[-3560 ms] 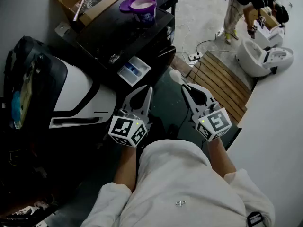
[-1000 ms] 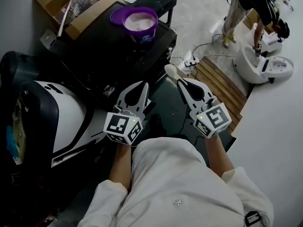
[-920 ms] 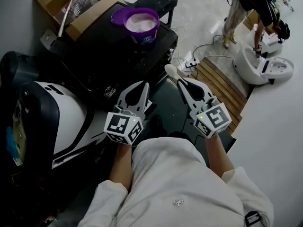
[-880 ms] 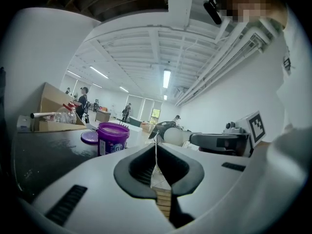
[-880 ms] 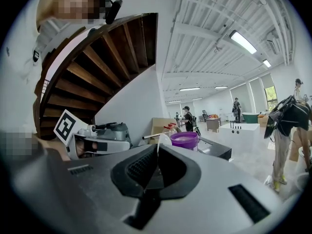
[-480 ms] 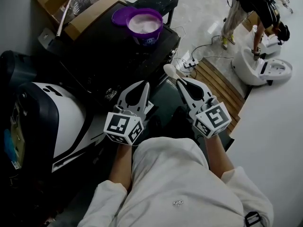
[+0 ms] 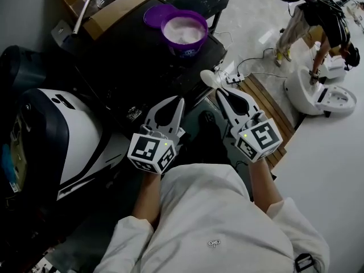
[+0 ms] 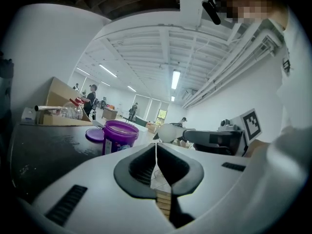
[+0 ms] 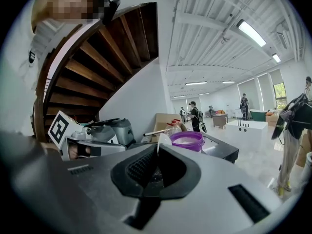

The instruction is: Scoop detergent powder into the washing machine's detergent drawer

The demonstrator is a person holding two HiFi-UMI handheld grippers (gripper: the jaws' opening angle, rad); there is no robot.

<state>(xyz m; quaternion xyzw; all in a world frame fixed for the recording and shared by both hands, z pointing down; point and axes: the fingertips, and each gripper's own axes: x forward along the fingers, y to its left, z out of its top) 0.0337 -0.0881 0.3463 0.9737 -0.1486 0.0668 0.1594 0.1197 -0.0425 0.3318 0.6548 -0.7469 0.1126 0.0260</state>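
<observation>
A purple tub [image 7: 183, 32] of white detergent powder stands open on the black washing machine [image 7: 125, 56], with its lid [image 7: 156, 13] beside it. My right gripper [image 7: 219, 91] is shut on a white scoop [image 7: 209, 78], whose bowl sticks out past the tips towards the machine's right front corner. My left gripper [image 7: 181, 100] is shut and empty, held in front of the machine. No open drawer shows on the machine's front. The left gripper view shows the tub [image 8: 119, 136], the scoop [image 8: 168, 132] and my left gripper [image 8: 156, 146]. The right gripper view shows the tub [image 9: 186, 141] beyond my right gripper [image 9: 158, 154].
A cardboard box [image 7: 114, 7] with a bottle sits behind the machine. A black-and-white appliance [image 7: 62, 135] stands at the left. Right of the machine lie a power strip [image 7: 232, 78], wooden slats [image 7: 273, 110] and a white fixture [image 7: 318, 92]. A person [image 7: 318, 21] stands far right.
The white drawer that stood open 3.6 s ago no longer shows. Both grippers keep their hold and have risen slightly towards the machine; the view has shifted so the tub sits closer.
</observation>
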